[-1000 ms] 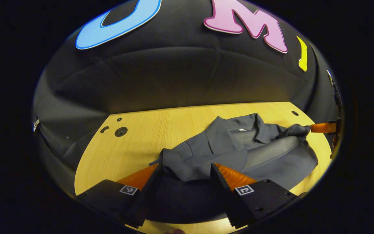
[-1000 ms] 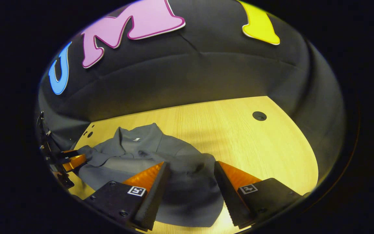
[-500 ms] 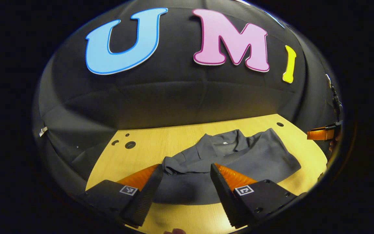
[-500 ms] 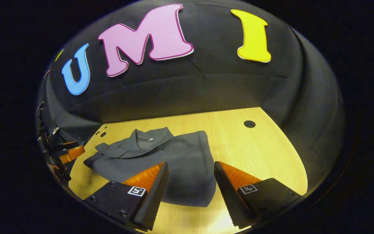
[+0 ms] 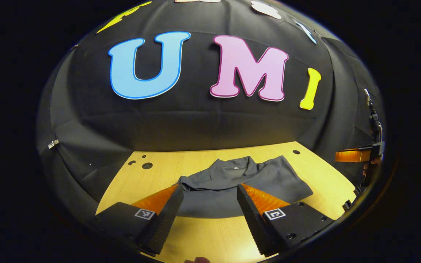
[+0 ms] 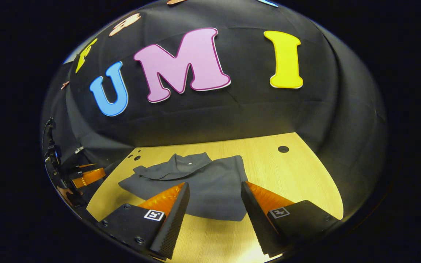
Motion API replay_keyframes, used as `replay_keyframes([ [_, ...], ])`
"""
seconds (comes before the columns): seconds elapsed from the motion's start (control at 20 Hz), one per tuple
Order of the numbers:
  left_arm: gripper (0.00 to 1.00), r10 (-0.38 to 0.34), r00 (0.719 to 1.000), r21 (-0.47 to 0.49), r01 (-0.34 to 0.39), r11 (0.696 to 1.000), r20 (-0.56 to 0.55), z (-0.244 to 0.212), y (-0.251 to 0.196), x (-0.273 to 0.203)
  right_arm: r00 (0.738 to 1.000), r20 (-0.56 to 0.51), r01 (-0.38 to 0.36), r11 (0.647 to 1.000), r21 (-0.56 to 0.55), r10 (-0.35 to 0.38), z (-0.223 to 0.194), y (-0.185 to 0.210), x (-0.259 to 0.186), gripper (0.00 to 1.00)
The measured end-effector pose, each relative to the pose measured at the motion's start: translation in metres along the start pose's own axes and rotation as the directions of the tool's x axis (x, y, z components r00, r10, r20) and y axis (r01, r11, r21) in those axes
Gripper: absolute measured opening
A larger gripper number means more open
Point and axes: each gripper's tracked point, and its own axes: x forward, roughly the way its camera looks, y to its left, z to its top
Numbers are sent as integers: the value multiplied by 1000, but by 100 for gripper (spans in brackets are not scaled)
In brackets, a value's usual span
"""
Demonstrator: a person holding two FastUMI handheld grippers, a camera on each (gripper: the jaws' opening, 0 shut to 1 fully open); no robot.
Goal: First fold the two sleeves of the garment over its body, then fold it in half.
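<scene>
1. Garment (image 5: 247, 179): a dark grey collared shirt lying folded and flat on the surface, in the lower centre of the left gripper view; its collar faces the far wall. In the right gripper view the garment (image 6: 203, 182) sits lower centre, slightly left, with its collar toward the upper left of the cloth.
2. Surface (image 5: 323, 175): a light wooden top with small round holes near its far left corner and one near its far right edge.
3. Left claw (image 5: 210, 190): at the bottom of the left gripper view, fingers spread apart and holding nothing; the near edge of the garment shows between them, not gripped. The same claw appears at the left edge of the right gripper view (image 6: 88, 176), off the surface and beside it.
4. Right claw (image 6: 213, 188): at the bottom of the right gripper view, fingers spread apart and empty, framing the near part of the garment. It also appears at the right edge of the left gripper view (image 5: 351, 156), well apart from the garment.
5. Wall: black cloth behind the surface.
</scene>
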Motion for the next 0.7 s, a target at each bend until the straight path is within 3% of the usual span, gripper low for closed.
replay_keyframes([
  [0.7, 93, -22, 999, -9, 21, 1000, -43, -34, -38, -70, 1000, 22, -21, 1000, -4, 21, -19, 6, -66, 88],
])
